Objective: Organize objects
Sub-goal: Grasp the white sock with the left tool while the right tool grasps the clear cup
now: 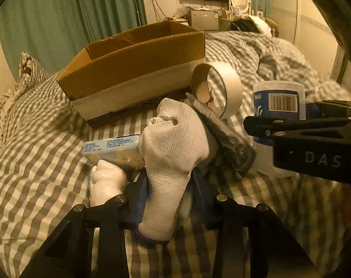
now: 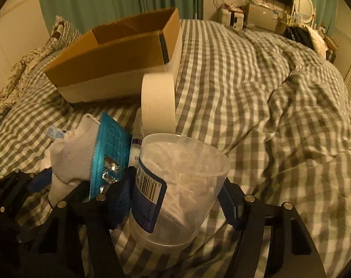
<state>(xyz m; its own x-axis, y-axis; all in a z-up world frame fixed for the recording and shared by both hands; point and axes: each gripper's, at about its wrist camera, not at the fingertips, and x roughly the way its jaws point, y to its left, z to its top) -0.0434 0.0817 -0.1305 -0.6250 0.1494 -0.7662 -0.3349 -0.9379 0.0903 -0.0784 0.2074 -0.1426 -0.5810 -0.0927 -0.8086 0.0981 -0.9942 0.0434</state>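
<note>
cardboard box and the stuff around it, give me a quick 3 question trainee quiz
1. True or false: the left gripper is shut on the white sock.
2. What does the right gripper hold: A tape roll, B clear plastic container, C blister pack?
3. What pattern is the bedding under the cardboard box?

Key: 1 true; 2 B; 3 gingham check.

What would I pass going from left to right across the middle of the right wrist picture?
White sock → blue blister pack → clear plastic tub held in the right hand-held gripper → checked bedspread.
</note>
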